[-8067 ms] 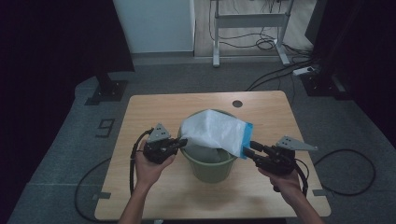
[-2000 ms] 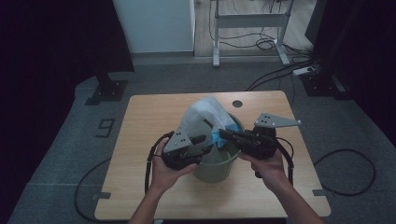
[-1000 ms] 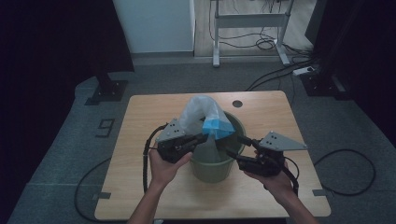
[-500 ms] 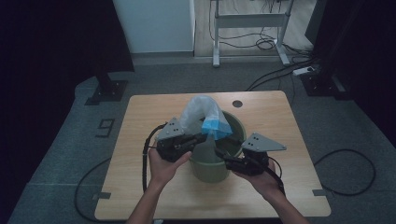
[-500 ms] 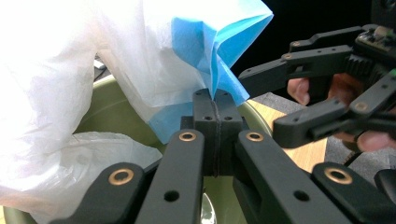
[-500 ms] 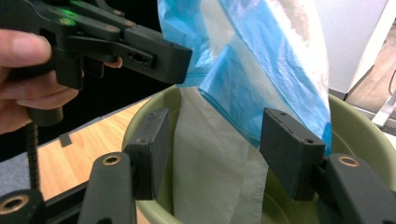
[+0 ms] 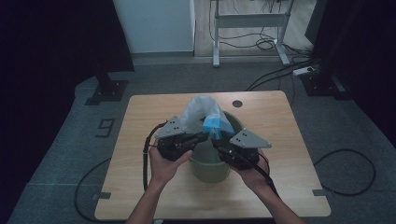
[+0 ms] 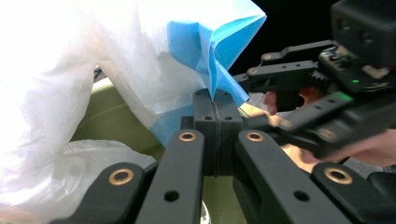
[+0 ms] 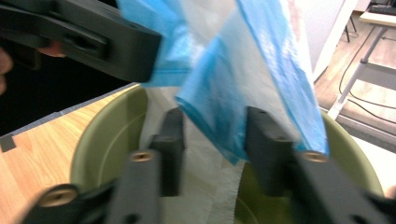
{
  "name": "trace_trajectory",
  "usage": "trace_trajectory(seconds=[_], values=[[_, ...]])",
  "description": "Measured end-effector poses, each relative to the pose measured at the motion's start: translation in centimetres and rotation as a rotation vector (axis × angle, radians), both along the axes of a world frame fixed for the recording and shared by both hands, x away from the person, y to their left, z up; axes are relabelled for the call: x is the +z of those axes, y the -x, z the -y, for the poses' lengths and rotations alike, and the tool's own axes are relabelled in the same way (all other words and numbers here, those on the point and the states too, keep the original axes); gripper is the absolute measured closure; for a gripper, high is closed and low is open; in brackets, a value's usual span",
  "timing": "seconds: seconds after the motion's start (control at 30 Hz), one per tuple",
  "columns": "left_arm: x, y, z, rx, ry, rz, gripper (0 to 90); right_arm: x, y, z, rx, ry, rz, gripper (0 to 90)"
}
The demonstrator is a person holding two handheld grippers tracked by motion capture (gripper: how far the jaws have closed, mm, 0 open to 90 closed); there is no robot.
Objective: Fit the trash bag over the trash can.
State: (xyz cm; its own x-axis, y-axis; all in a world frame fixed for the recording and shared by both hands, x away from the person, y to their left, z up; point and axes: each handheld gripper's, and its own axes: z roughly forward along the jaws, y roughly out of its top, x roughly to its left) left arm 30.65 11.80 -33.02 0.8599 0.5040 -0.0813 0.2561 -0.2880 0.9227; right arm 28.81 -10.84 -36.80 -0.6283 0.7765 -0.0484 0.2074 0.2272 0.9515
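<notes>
A white plastic bag with a blue edge rises out of an olive-green bucket at the middle of the wooden table. My left gripper is shut on a fold of the blue edge, just above the bucket's rim. In the high view it comes in from the left. My right gripper is open, its two jaws standing on either side of the hanging blue edge over the bucket. From above, that right gripper nearly meets the left one.
The bucket stands near the table's front half, with bare wood all around it. A round cable hole lies at the table's back edge. Cables trail from both grippers over the front edge. A desk frame and floor cables stand behind.
My right gripper has moved left from the bucket's right side to the bag's blue edge beside the left gripper. The left gripper has kept hold of the bag and barely moved.
</notes>
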Motion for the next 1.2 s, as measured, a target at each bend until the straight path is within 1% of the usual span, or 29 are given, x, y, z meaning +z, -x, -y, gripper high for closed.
trace_trajectory(seconds=[0.03, 0.13, 0.2, 0.33, 0.43, 0.5, 0.57, 0.67, 0.7, 0.8, 0.9, 1.0, 1.1, 1.2], values=[[0.0, 0.0, 0.0, 0.001, 0.0, 0.0, 90.0, 0.0, -0.1, 0.1, 0.005, 0.001, -0.003, 69.7], [0.1, 0.0, -0.3, 0.004, 0.002, 0.002, 90.0, 0.0, -0.3, 0.4, 0.009, -0.007, 0.0, 82.9], [0.1, 0.0, -0.5, 0.009, 0.003, 0.003, 90.0, 0.0, -0.4, 0.8, 0.012, -0.025, 0.0, 88.7], [0.2, 0.2, -1.2, 0.019, 0.004, 0.007, 90.0, 0.1, -0.4, 1.8, 0.019, -0.044, -0.003, 89.1], [0.4, 0.3, -2.1, 0.032, 0.007, 0.011, 90.0, 0.2, -0.2, 2.8, 0.025, -0.045, -0.005, 89.1], [0.6, 0.4, -2.8, 0.043, 0.011, 0.011, 90.0, 0.3, 0.0, 3.5, 0.037, -0.047, 0.001, 89.1], [0.8, 0.4, -3.6, 0.056, 0.016, 0.014, 90.0, 0.6, 0.3, 4.4, 0.062, -0.045, 0.012, 89.1], [1.5, 0.4, -4.7, 0.062, 0.043, 0.012, 90.0, 1.2, 0.8, 5.7, 0.088, -0.039, 0.026, 89.1], [1.7, 0.5, -5.0, 0.066, 0.045, 0.016, 90.0, 1.5, 0.9, 6.1, 0.087, -0.033, 0.034, 89.1], [2.6, 0.6, -5.5, 0.075, 0.043, 0.034, 90.0, 2.7, 1.0, 7.4, 0.074, -0.031, 0.047, 89.1], [3.4, 0.6, -5.8, 0.086, 0.035, 0.048, 90.0, 3.7, 1.0, 8.2, 0.063, -0.03, 0.058, 89.1], [4.1, 0.3, -6.2, 0.101, 0.03, 0.053, 90.0, 4.7, 1.0, 9.0, 0.038, -0.02, 0.071, 89.1], [4.5, 0.2, -6.9, 0.111, 0.028, 0.055, 90.0, 5.2, 0.6, 9.9, -0.007, -0.011, 0.075, 89.2], [4.7, 0.1, -7.6, 0.118, 0.024, 0.053, 90.0, 5.3, 0.1, 10.9, -0.038, -0.024, 0.066, 89.2]])
